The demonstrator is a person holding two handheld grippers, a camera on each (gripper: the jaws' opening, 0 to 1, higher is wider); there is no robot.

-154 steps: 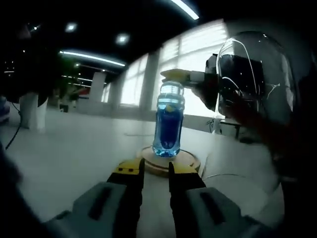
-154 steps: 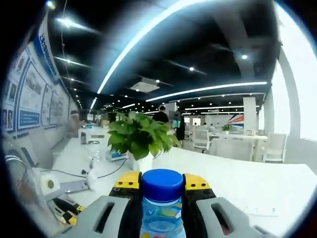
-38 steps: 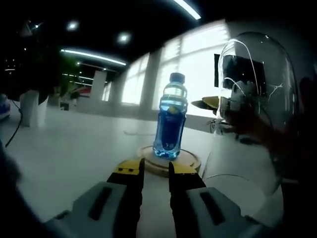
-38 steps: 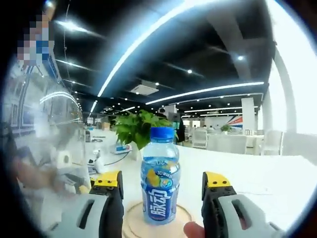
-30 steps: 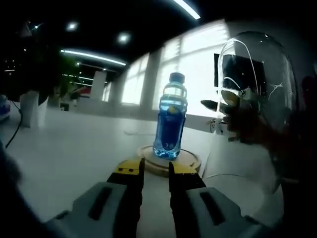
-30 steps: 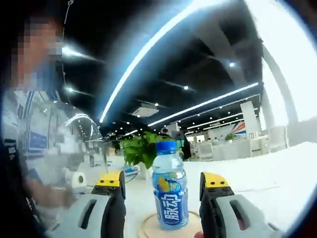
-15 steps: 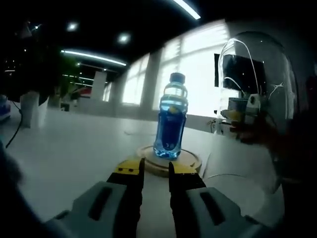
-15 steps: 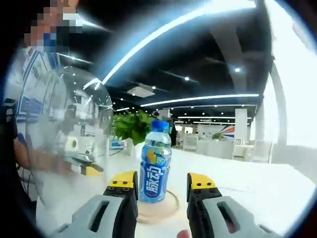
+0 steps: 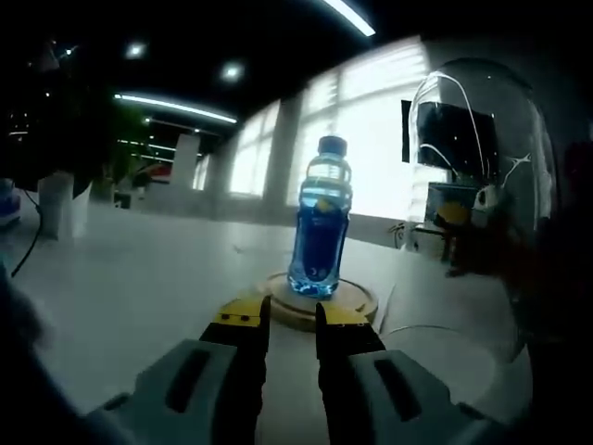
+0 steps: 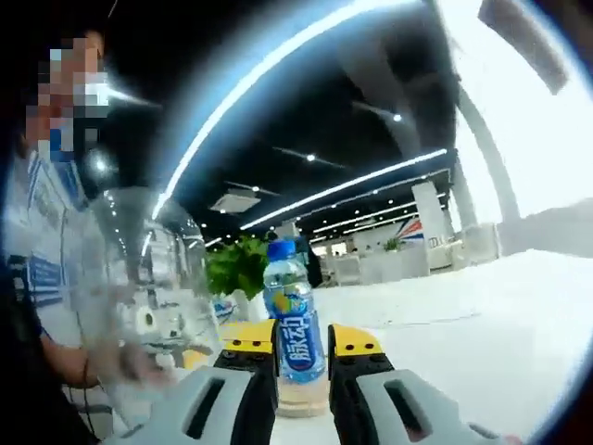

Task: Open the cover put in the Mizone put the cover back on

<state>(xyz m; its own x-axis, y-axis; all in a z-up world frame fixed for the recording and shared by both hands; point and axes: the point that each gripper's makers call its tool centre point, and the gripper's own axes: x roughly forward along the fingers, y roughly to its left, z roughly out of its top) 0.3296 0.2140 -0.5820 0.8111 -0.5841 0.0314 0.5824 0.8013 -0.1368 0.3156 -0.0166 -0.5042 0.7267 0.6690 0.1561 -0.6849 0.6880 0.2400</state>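
Note:
A blue Mizone bottle (image 9: 320, 227) with a blue cap stands upright on a round wooden base (image 9: 320, 304). My left gripper (image 9: 292, 320) sits low in front of that base, jaws nearly together with nothing between them. A clear glass dome cover (image 9: 482, 185) rises at the right, off the base. Through it I see the yellow tip of the other gripper (image 9: 456, 213). In the right gripper view, my right gripper (image 10: 302, 341) has its jaws drawn close and empty. The bottle (image 10: 292, 320) stands beyond them on the base (image 10: 301, 397), with the dome (image 10: 148, 297) at the left.
The white table (image 9: 139, 278) stretches left and toward me. A green potted plant (image 10: 236, 269) stands behind the bottle. A person (image 10: 37, 306) is at the left, a hand (image 10: 139, 362) showing through the dome. A dark cable (image 9: 28, 250) hangs at the far left.
The right gripper's jaws have come together from wide open, and it has drawn back from the bottle toward the dome. The left gripper, bottle and base have not moved.

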